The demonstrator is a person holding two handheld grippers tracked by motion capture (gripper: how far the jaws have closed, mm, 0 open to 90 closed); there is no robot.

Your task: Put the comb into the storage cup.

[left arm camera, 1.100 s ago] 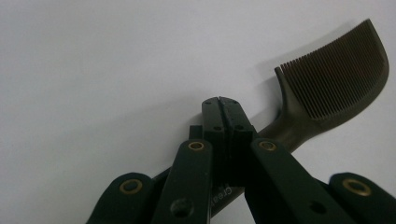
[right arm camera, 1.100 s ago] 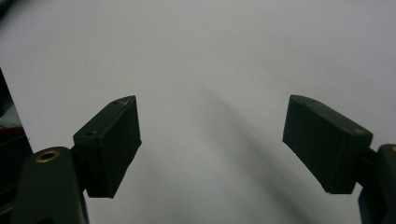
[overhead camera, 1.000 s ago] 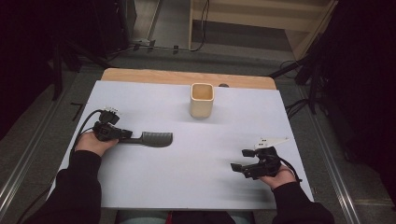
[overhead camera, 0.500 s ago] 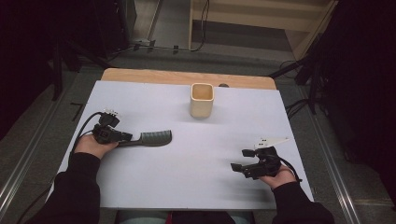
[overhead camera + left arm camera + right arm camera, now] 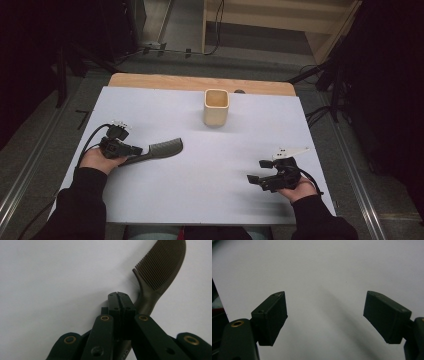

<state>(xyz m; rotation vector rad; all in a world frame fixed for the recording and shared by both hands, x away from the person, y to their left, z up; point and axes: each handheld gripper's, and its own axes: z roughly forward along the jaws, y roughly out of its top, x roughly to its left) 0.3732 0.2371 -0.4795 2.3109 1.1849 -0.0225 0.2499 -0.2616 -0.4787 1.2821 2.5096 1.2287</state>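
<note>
Ample bare table [image 5: 215, 170] between comb [image 5: 160, 150] and cup [image 5: 216, 107].

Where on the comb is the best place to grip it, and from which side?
By the handle, from the person's left: the comb lies flat, handle toward the left gripper, toothed head pointing away. The left gripper's jaws look closed on that handle.

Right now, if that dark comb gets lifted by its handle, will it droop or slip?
The comb looks like one moulded plastic piece with a thick curved handle, so it should stay stiff and feel light. The left hand-held gripper is shut on the narrow handle end, so the toothed head may swing or twist. Its smooth surface might slip slightly.
</note>
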